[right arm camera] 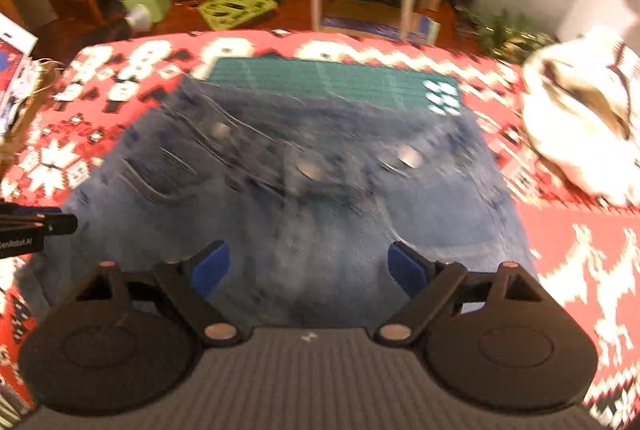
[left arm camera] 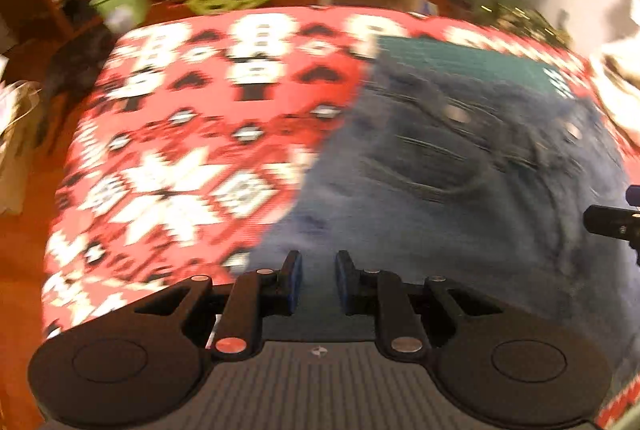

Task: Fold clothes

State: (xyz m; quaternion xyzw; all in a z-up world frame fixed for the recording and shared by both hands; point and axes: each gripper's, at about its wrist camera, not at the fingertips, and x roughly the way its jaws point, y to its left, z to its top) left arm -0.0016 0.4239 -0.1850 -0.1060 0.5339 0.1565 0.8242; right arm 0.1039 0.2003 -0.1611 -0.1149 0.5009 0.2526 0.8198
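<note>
left claw (left arm camera: 318, 280) narrowed, right claw (right arm camera: 308, 268) spread (above jeans (right arm camera: 296, 198))

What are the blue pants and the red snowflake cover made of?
The blue pants look like denim jeans: faded blue woven cloth with stitched pocket seams and shiny metal buttons. The red snowflake cover looks like soft knit or printed fabric; its blocky, pixel-like pattern suggests knit, but motion blur leaves that unsure.
</note>
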